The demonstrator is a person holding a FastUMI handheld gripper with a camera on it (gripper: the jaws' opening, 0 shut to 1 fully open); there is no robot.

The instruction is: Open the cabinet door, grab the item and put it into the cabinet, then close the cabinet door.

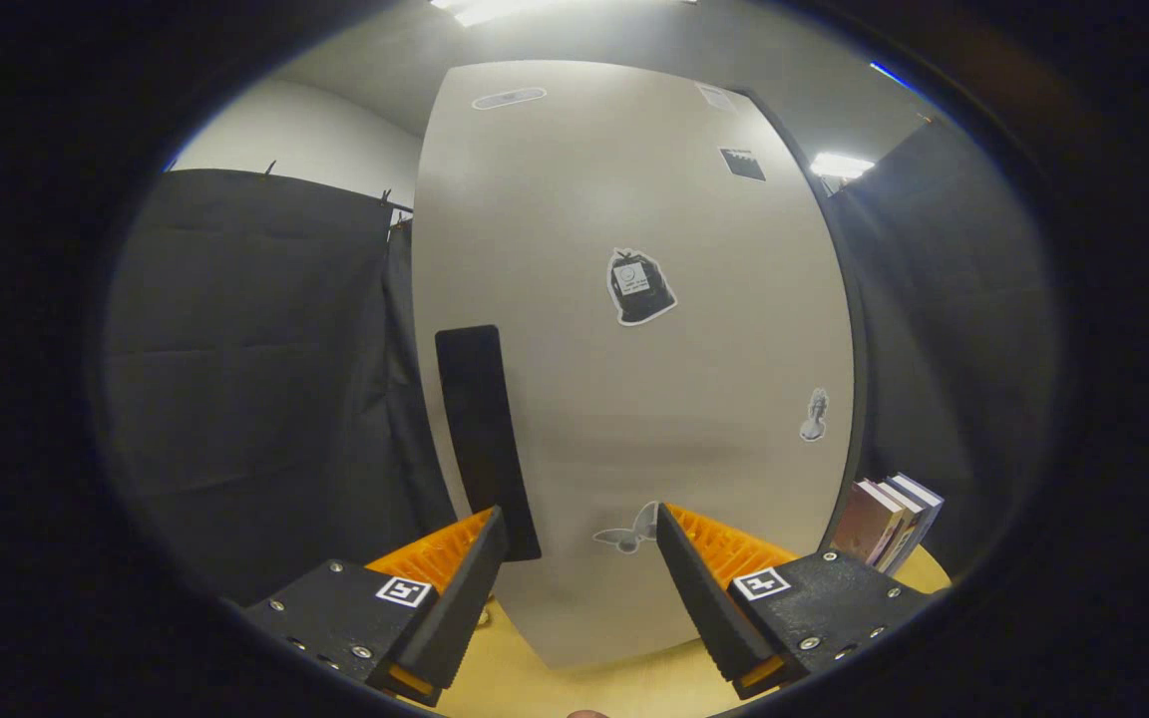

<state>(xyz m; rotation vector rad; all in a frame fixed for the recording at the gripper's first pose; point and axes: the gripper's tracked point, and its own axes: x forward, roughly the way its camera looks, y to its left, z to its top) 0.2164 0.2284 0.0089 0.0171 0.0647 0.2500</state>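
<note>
A tall light grey cabinet door (pixel 624 379) stands close ahead of me, shut flat, with a few stickers on it. A black vertical handle strip (pixel 483 439) runs down near its left edge. My gripper (pixel 582 529) is open, its fingers spread wide just in front of the door's lower part. The left fingertip (pixel 491 538) sits right beside the bottom of the handle strip; whether it touches is unclear. Nothing is between the fingers. A few books (pixel 889 521) stand upright to the right of the cabinet, beyond the right finger.
The cabinet stands on a light wooden tabletop (pixel 574 683). Black booth cloth (pixel 255 379) hangs to the left and right of the cabinet. A white wall and ceiling lights show above.
</note>
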